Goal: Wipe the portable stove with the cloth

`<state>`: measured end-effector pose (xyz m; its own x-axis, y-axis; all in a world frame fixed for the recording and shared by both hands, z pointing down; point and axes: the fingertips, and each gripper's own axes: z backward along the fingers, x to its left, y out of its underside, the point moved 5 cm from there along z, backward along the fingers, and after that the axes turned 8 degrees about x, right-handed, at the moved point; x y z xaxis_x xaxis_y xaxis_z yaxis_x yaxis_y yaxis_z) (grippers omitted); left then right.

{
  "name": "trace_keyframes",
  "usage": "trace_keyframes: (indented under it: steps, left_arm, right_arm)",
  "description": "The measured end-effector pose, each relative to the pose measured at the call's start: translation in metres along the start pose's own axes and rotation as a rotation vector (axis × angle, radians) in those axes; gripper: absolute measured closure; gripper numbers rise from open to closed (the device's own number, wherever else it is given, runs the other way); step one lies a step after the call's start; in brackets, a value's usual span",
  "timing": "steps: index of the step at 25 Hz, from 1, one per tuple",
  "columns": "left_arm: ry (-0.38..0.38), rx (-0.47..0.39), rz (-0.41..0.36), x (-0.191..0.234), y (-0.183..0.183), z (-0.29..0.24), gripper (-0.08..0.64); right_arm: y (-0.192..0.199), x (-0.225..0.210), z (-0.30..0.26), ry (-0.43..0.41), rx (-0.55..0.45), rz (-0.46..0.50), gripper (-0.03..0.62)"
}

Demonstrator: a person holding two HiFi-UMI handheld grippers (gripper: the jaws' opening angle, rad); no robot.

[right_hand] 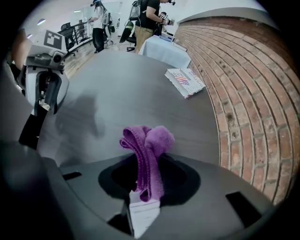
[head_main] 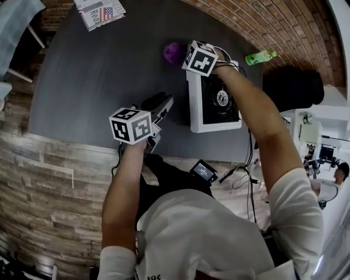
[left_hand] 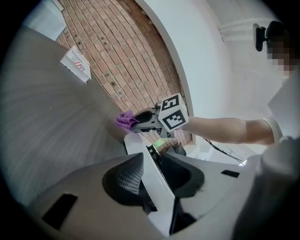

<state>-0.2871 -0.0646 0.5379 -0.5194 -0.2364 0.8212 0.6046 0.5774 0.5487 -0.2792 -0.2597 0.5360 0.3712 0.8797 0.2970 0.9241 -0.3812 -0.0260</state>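
Observation:
The white portable stove (head_main: pixel 194 109) with a black top lies on the round dark table (head_main: pixel 98 76). My right gripper (head_main: pixel 180 54) points steeply down just past the stove's far left corner, shut on a bunched purple cloth (head_main: pixel 173 52) (right_hand: pixel 148 147) that sticks out of its jaws above the table. My left gripper (head_main: pixel 168 101) is level at the stove's left side. In the left gripper view its jaws (left_hand: pixel 151 159) stand apart, with the stove's white edge (left_hand: pixel 135 149) running between them; no pad visibly presses on it. That view also shows the cloth (left_hand: pixel 123 119) in the right gripper (left_hand: pixel 136 123).
A folded newspaper (head_main: pixel 98 12) (right_hand: pixel 185 79) lies at the table's far side. A green bottle (head_main: pixel 261 56) lies beyond the stove by the brick wall. A black chair (head_main: pixel 292 87) stands to the right. People stand far off in the room.

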Motion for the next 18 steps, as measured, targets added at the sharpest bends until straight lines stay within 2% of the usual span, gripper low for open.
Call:
trace_keyframes:
  steps: [8, 15, 18]
  left_arm:
    - [-0.005, 0.012, 0.012, 0.014, 0.002, -0.003, 0.442]
    - [-0.002, 0.022, 0.015, 0.018, 0.002, -0.005, 0.442]
    - [0.003, 0.027, 0.012, 0.016, 0.002, -0.006, 0.442]
  right_arm:
    - [-0.011, -0.029, -0.027, 0.068, 0.040, 0.023, 0.468]
    - [0.011, -0.012, -0.053, 0.043, 0.126, 0.035, 0.468]
    - [0.019, -0.005, -0.054, 0.037, 0.125, 0.017, 0.468]
